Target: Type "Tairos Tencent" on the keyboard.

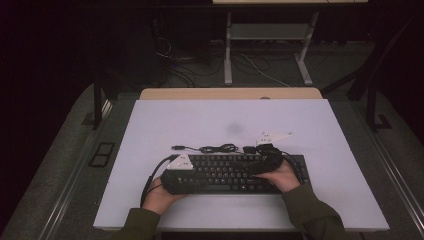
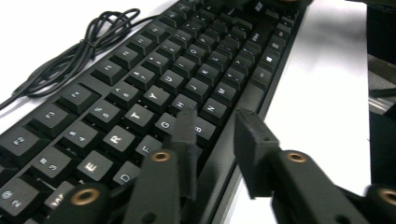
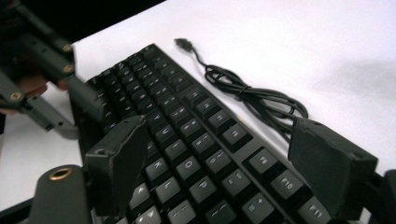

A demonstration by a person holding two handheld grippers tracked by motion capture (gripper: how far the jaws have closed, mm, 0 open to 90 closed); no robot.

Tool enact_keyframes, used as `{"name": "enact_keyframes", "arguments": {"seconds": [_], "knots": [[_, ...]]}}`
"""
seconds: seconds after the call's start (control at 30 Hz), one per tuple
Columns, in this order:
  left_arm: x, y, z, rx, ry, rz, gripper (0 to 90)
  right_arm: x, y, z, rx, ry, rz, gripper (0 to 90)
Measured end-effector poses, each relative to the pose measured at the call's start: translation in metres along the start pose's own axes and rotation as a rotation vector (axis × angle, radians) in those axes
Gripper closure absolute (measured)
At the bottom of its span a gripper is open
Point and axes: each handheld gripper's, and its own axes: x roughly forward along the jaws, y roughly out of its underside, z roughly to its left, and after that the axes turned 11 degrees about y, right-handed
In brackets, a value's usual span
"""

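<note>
Keyboard [image 1: 235, 172] lies flat on the white table [image 1: 320, 130] with its long axis running side to side, the left claw [image 2: 215, 140] parted over its near edge at one end, the right claw [image 3: 215, 154] spread wide astride the other, gripping nothing.

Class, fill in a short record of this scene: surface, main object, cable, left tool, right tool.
surface: white tabletop
main object: black keyboard, lying flat near the front edge
cable: black lead, partly bundled, behind the keyboard, plug end lying loose
left tool: left tool over the keyboard's left half, jaws apart, near the front edge
right tool: right tool jaws wide, straddling the keyboard's right part
</note>
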Motion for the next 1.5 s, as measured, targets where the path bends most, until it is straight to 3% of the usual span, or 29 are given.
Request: {"name": "enact_keyframes", "arguments": {"seconds": [0.17, 0.5, 1.0, 1.5], "knots": [[-0.001, 0.0, 0.002, -0.021, -0.012, -0.034, 54.7, -0.007, 0.0, 0.002, -0.011, -0.006, 0.014, 24.2], [-0.003, 0.001, 0.005, -0.037, -0.037, -0.067, 38.4, -0.027, 0.009, 0.0, -0.05, -0.012, 0.024, 58.6], [0.0, 0.003, 0.007, -0.047, -0.052, -0.072, 30.2, -0.044, 0.027, -0.005, -0.093, -0.022, 0.076, 88.8], [0.001, 0.003, 0.008, -0.041, -0.055, -0.063, 29.4, -0.042, 0.037, 0.0, -0.14, -0.041, 0.147, 89.3]]}}
